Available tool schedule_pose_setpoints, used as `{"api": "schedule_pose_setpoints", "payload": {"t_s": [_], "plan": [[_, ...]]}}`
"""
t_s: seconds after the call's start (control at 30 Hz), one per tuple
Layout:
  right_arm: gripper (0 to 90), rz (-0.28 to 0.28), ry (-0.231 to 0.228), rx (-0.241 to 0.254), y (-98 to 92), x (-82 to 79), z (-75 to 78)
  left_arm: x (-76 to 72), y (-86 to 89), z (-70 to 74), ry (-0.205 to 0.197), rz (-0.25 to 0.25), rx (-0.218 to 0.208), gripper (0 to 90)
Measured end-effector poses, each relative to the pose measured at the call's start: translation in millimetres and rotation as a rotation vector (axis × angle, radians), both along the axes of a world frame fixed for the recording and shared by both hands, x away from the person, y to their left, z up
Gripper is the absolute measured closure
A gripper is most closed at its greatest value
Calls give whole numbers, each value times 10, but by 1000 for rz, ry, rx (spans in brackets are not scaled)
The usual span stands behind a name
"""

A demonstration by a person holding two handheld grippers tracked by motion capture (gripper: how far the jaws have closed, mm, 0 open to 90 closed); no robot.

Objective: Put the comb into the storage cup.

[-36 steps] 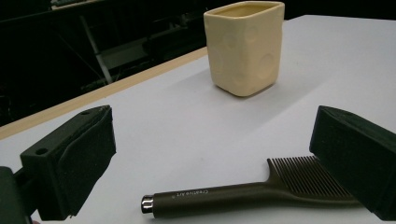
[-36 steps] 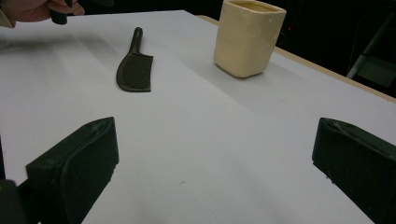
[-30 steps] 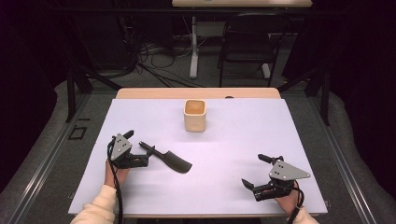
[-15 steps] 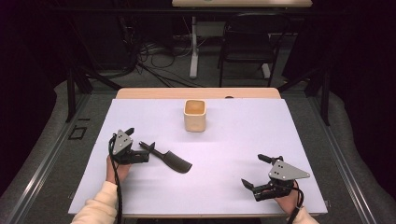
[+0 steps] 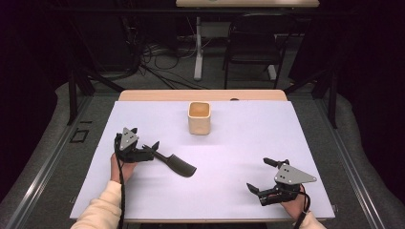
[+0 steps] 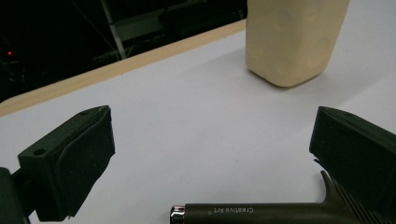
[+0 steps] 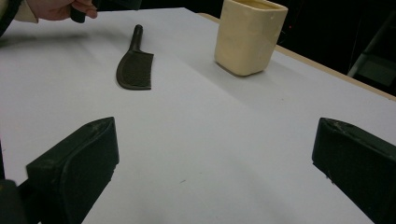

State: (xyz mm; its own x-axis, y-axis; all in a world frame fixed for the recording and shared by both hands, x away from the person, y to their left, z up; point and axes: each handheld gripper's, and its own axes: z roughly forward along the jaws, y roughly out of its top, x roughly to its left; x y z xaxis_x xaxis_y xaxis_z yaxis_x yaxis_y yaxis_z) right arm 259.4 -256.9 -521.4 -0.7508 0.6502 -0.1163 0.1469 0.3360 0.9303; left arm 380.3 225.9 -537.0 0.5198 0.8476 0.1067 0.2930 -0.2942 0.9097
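Observation:
A black comb (image 5: 179,165) with a handle lies flat on the white table (image 5: 239,143), left of centre. My left gripper (image 5: 145,137) stands open at the comb's handle end. In the left gripper view, that gripper (image 6: 210,144) has the handle (image 6: 261,212) low between its jaws, close to the right one and not clamped. A cream cup (image 5: 199,118) stands upright at the far middle and rises ahead of these jaws as the cup (image 6: 294,37). My right gripper (image 5: 258,174) is open near the front right edge. In its own view the right gripper (image 7: 215,154) is empty, and the comb (image 7: 135,67) and cup (image 7: 247,37) lie beyond.
A wooden strip (image 5: 200,95) borders the table's far edge. A dark chair (image 5: 253,33), a desk leg and cables stand on the floor behind. The hand (image 7: 56,8) holding the left gripper appears at the top left of the right gripper view.
My left gripper has shifted slightly away from the person, staying at the comb's handle. The comb, the cup and my right gripper have stayed in place.

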Motion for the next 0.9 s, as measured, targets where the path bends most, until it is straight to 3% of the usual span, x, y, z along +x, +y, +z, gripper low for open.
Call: {"api": "schedule_pose_setpoints", "payload": {"t_s": [0.13,0.2,0.27,0.3,0.37,0.67,0.9], "plan": [[1,1,0,-1,0,0,0,38,-8,-11,7,7,10,160],[1,1,0,-1,0,0,0,47,-12,-19,12,6,14,178],[1,2,0,-1,0,0,0,60,-19,-32,25,0,23,297],[1,2,0,-1,0,0,0,65,-22,-38,31,-5,25,297],[1,2,0,-1,1,0,-1,77,-29,-49,41,-7,35,428],[2,3,0,-3,3,1,-2,102,-2,-84,89,-26,45,751],[2,4,0,-3,3,0,-2,124,23,-112,116,-18,51,897]]}}
